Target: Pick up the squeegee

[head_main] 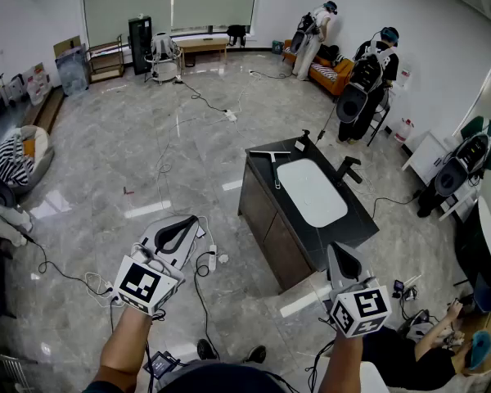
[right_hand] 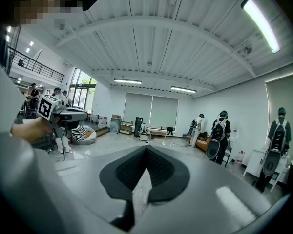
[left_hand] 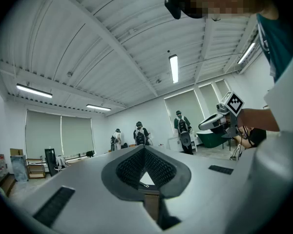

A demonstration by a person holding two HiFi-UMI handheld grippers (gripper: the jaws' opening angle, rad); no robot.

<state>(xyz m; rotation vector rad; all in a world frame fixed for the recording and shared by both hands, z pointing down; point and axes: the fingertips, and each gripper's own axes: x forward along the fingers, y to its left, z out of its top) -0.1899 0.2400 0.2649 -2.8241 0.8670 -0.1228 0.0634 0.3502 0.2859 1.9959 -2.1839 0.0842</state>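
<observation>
— What do the two tools look like?
— The left gripper and right gripper are pale grey shells, each with black ribbed padding lining the jaw opening.
— Any markings?
— The left cube and the right cube are white with black square markers.
— And clothing?
— A dark teal top, possibly over something white; the lens distorts that edge. Black shoes too.

Head view: high, looking steeply down, left gripper and right gripper low in frame, counter mid-frame, farther off | gripper views: roughly level, looking out along own jaws across room | shared: each other's gripper at frame edge, blinds, standing people.
</observation>
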